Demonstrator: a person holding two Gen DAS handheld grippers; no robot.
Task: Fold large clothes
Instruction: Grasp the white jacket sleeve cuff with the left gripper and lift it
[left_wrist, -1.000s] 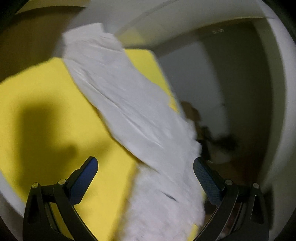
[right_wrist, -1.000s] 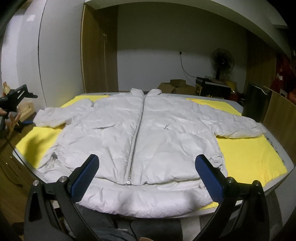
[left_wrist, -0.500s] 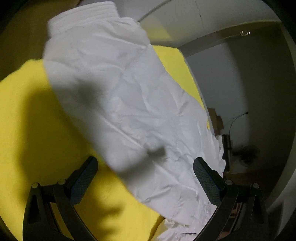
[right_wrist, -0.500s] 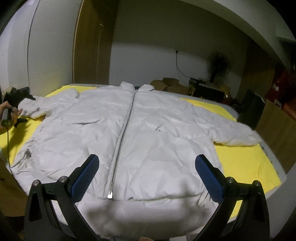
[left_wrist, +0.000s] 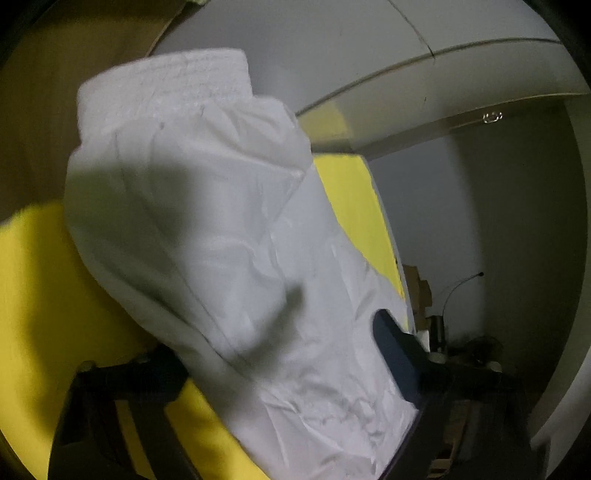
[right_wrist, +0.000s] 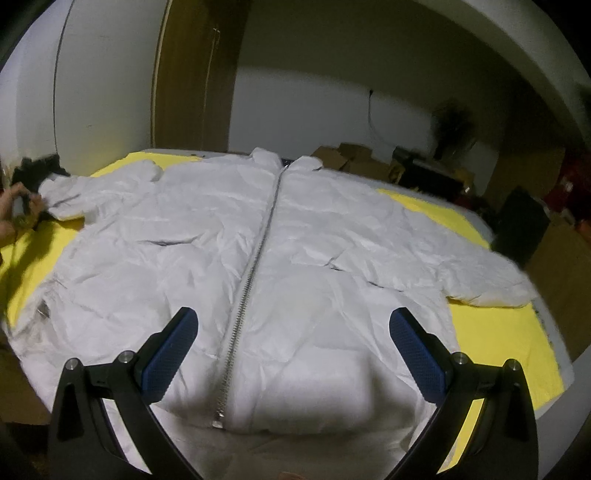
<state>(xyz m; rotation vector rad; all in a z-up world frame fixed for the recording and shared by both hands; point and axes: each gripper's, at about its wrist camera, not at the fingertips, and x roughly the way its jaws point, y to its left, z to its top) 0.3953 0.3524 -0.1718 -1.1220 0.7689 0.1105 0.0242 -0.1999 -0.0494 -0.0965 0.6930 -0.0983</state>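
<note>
The white puffer jacket lies flat and zipped, front up, spread across the yellow sheet that covers the bed, collar at the far side, hem at the near edge, both sleeves out to left and right. No fold is made yet, so you are at the opening step: taking hold of a sleeve to bring it over the body. Your right gripper hovers above the near hem, just right of the zipper, fingers spread wide with nothing between them. Your left gripper is at the far-left sleeve, close to its ribbed cuff; the sleeve cloth fills the gap between the fingers, the right finger lies against the fabric and the left finger is half hidden behind it. The view is blurred, so whether the jaws have closed on the cloth cannot be told. Next move, as a judgement: clamp the sleeve near the cuff, lift it clear of the sheet and carry it inward across the chest; the padding looks slippery and bulky, so take a deep bite.
</note>
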